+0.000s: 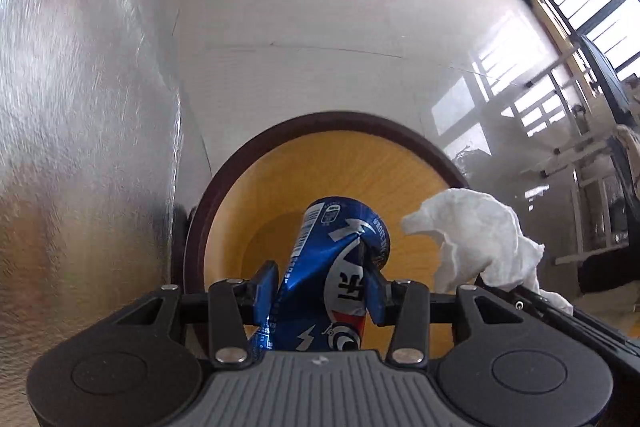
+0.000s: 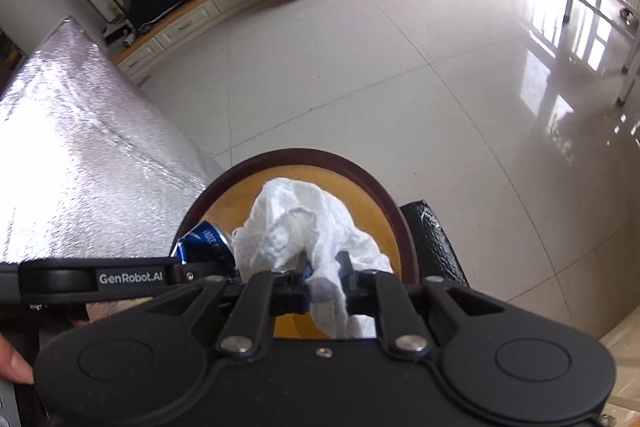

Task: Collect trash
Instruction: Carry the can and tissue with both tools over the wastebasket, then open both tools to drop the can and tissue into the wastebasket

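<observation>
My left tongs point(image 1: 320, 279) are clamped on the dented can point(image 1: 328, 267), my right tongs point(image 2: 324, 277) on the tissue point(image 2: 296, 223); both hang over the bin point(image 1: 320, 155) below. The tissue (light, clingy) might snag the pads or drift past the rim.

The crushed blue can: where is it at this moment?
The crushed blue can sits clamped in the left gripper above the wooden bin, with the white tissue to its right.

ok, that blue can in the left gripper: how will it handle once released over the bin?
The blue can is dented at the grip, so probably empty, light and soft-walled. Its glossy skin may slip. Hanging over the wooden bin, it should just drop in.
</observation>
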{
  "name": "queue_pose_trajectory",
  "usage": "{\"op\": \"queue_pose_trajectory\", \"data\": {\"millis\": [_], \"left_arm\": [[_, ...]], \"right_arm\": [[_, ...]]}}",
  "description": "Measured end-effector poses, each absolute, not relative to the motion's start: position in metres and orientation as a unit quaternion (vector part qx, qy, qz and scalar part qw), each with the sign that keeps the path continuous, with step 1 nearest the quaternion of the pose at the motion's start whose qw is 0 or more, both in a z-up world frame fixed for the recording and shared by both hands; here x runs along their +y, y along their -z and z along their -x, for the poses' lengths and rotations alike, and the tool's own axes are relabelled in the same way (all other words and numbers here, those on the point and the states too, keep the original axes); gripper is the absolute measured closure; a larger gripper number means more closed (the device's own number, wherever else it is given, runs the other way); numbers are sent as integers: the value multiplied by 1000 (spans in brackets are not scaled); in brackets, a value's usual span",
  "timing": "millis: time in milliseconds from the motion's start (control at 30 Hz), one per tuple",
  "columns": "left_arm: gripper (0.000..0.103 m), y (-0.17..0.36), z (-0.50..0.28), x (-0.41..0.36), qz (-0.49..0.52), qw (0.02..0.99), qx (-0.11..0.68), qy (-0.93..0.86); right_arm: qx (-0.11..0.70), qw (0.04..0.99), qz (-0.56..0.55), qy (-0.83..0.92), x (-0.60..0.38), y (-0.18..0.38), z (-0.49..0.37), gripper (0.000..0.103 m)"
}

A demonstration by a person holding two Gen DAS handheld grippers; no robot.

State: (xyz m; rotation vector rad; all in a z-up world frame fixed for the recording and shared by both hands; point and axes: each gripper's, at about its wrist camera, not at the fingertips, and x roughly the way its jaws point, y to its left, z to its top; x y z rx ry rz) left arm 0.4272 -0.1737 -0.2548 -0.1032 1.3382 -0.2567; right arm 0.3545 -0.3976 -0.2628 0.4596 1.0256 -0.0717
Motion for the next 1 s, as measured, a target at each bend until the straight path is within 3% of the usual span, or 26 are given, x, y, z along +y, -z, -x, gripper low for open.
{"op": "queue_pose_trajectory", "data": {"millis": [167, 533, 767, 1000], "left_arm": [[57, 268, -430, -154, 126, 743, 651, 90], [57, 299, -434, -174, 88, 739, 663, 73], [57, 309, -435, -189, 94, 736, 668, 60], [43, 312, -432, -195, 87, 737, 668, 51]], "right_arm": [[497, 826, -260, 50, -394, 293, -373, 90], [513, 787, -335, 75, -381, 351, -380, 90], [506, 784, -353, 65, -384, 351, -383, 89], [505, 781, -362, 69, -395, 346, -377, 82]]}}
